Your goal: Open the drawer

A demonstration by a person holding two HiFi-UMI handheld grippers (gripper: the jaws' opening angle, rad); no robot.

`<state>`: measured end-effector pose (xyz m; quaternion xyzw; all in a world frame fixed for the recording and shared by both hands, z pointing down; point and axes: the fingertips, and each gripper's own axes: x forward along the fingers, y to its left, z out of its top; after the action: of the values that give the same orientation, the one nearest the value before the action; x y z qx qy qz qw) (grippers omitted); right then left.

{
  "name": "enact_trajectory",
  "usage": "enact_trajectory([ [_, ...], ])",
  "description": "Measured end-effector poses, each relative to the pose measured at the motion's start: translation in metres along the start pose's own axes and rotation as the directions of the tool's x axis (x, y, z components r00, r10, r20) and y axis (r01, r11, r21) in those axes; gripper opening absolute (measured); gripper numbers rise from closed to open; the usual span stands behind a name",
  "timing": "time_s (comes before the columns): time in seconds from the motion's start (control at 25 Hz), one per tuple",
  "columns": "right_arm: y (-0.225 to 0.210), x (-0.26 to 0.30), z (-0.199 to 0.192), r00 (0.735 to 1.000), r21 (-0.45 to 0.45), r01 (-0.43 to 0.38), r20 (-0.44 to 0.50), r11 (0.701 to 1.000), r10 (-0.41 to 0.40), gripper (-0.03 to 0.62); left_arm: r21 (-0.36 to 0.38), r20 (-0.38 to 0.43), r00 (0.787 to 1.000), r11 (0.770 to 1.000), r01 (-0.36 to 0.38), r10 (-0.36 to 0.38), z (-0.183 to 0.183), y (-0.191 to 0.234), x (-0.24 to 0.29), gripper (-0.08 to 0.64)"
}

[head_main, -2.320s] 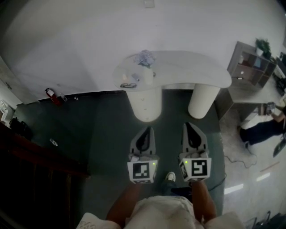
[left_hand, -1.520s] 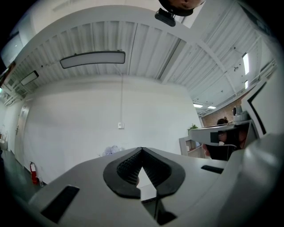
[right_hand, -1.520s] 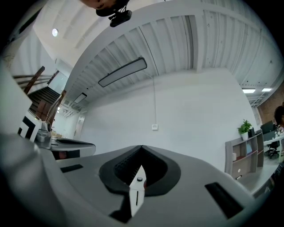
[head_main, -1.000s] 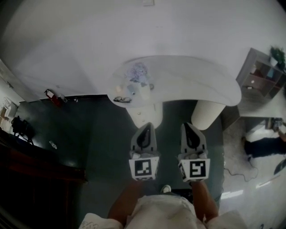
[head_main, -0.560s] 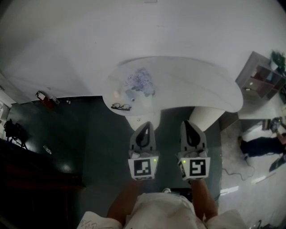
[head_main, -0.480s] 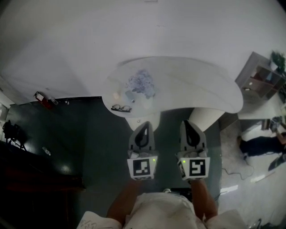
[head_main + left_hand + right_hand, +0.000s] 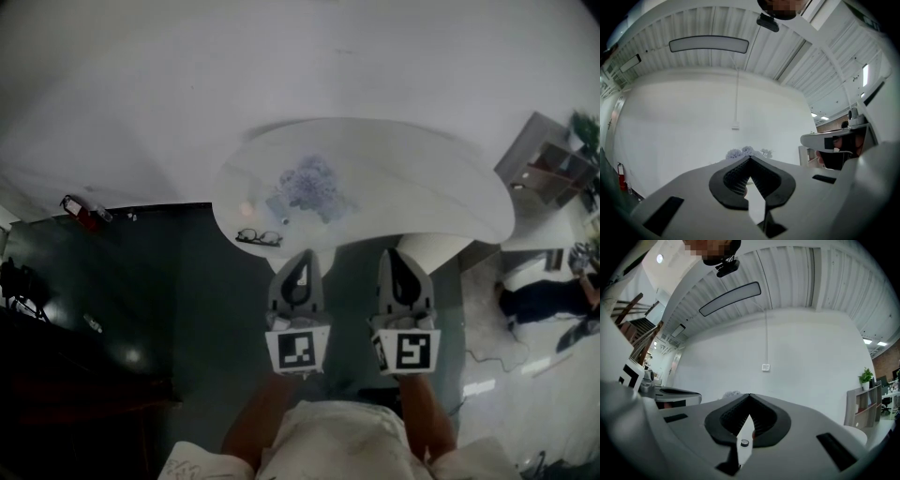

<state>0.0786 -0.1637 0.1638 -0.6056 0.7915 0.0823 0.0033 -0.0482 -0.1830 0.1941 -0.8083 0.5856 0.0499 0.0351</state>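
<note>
A white table point(image 7: 422, 178) with a curved top stands against the wall. On it are a bunch of pale flowers point(image 7: 316, 182) and a pair of glasses point(image 7: 258, 236). No drawer front shows: the tabletop and my grippers hide the left pedestal. Only the right pedestal point(image 7: 429, 247) peeks out. My left gripper point(image 7: 300, 256) and right gripper point(image 7: 403, 254) are side by side at the table's near edge, both shut and holding nothing. In the left gripper view the left gripper point(image 7: 750, 158) has its tips touching. The right gripper point(image 7: 750, 395) looks the same in the right gripper view.
A grey shelf unit point(image 7: 547, 165) stands at the right, and a person point(image 7: 536, 296) sits on the floor below it. A cable point(image 7: 489, 351) runs across the floor. A red extinguisher point(image 7: 79, 208) leans by the wall at the left, near a dark wooden railing point(image 7: 66, 380).
Both grippers have moved forward towards the table, which now sits lower and larger in the head view. The left pedestal has slipped out of sight under the tabletop. Both stay shut.
</note>
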Motion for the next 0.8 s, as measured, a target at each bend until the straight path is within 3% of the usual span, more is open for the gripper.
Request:
enact_trajectory([
  [0.48,-0.009,0.028,-0.045,0.997,0.059,-0.070,-0.036,0.996,0.072,0.003,-0.022,-0.055,0.996,0.997,-0.078,0.077,-0.035,0.006,0.023,0.002],
  [0.8,0.002,0.034,-0.106,0.987,0.096,-0.125,-0.094,0.987,0.134,0.005,0.010,-0.104,0.988,0.994,-0.113,0.114,-0.088,0.009,0.017,0.002],
])
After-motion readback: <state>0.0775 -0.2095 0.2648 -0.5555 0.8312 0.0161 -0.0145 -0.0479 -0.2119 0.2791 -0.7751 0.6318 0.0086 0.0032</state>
